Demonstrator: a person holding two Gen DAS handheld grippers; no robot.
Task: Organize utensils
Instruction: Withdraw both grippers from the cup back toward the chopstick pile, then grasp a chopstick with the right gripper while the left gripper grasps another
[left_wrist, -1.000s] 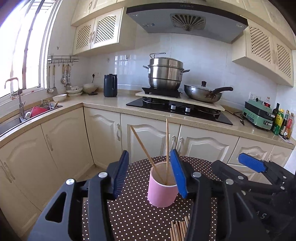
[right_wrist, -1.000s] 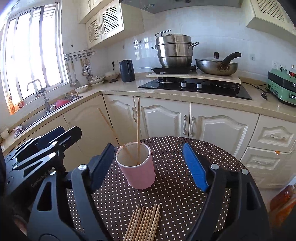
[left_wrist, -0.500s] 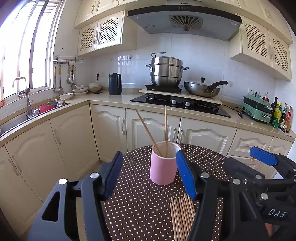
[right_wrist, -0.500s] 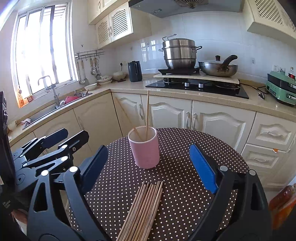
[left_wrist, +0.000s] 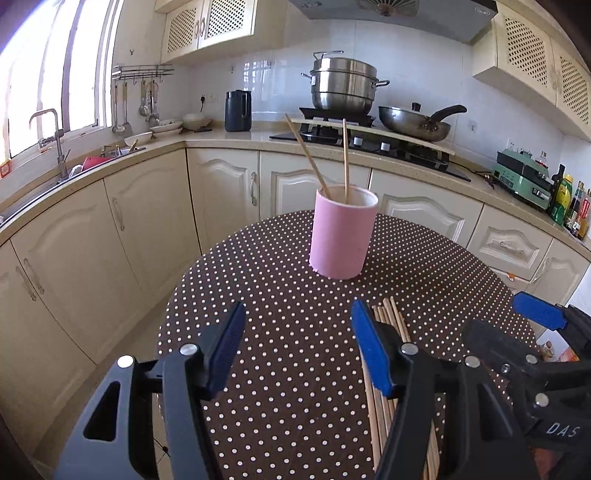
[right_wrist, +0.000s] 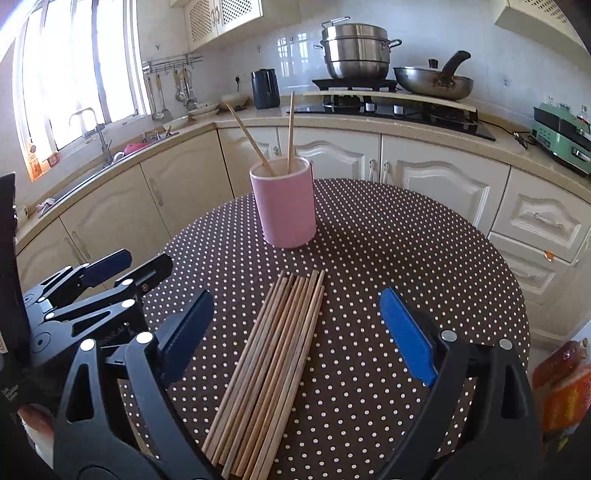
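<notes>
Both tongs were spread wide and held nothing. The left tongs (left_wrist: 297, 347) hung low in the frame over the dotted tabletop (left_wrist: 280, 295). The right tongs (right_wrist: 295, 325) straddled the bundle of loose chopsticks (right_wrist: 273, 354) lying at lower centre. Above them, mid-frame, stood the pink cup (right_wrist: 286, 201) with two chopsticks (right_wrist: 290, 133) upright inside.

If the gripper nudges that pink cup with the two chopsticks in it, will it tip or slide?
The pink cup looks tall and narrow, with only two chopsticks leaning high inside, so it is probably light and a high push may tip it. Low down, it would more likely slide on the dotted tablecloth, which looks smooth.
</notes>
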